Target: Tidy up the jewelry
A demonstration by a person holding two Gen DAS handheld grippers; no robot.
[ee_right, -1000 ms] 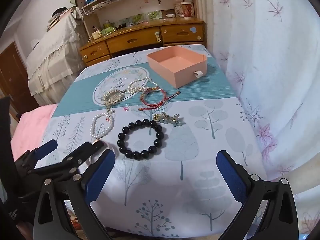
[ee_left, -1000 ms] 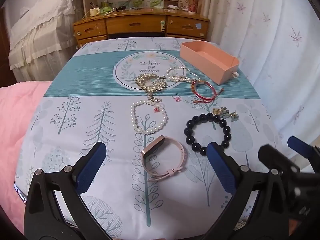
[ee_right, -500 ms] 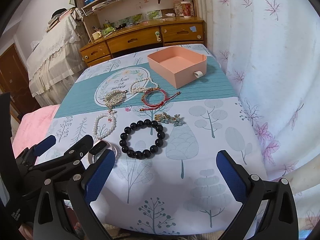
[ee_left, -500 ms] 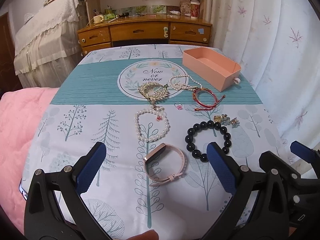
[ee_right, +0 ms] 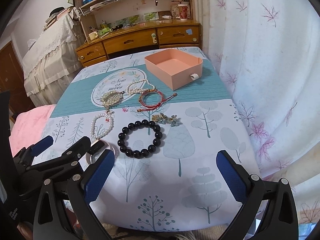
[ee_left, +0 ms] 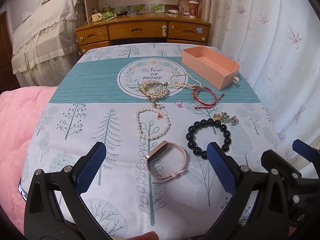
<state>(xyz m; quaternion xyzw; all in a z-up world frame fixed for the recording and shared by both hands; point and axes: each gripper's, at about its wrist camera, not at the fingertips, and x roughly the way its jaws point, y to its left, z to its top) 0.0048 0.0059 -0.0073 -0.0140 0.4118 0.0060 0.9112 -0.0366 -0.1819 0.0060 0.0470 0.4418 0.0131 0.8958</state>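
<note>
Nearest the cameras: left gripper (ee_left: 154,168) is hovering over the tablecloth (ee_left: 84,92), jaws standing wide apart and gripping nothing; right gripper (ee_right: 166,172) is hovering just beside it, jaws likewise wide apart and empty.
Pink band: pink watch-style band (ee_left: 167,163) is lying flat between the left gripper's blue pads (ee_left: 91,167), touching neither; from the right wrist view it is showing only partly behind the left gripper.
Black bracelet: black bead bracelet (ee_right: 141,139) is lying just right of the pink band, ahead of the right gripper.
Pearl bracelet: white pearl bracelet (ee_left: 153,123) with a small red charm is resting just beyond the band.
Flower pieces: small blue-and-gold flower pieces (ee_right: 166,119) are sitting against the far edge of the black bracelet.
Mid table: small pink ring (ee_left: 178,104) is lying alone; red cord bracelets (ee_left: 204,97) are lying to its right; gold leaf piece (ee_left: 154,90) and pearl necklace (ee_left: 181,82) are lying on the teal band.
Far right: pink tray (ee_right: 186,76) is standing open, nothing showing inside.
Background: wooden desk (ee_left: 140,32) is standing beyond the table.
</note>
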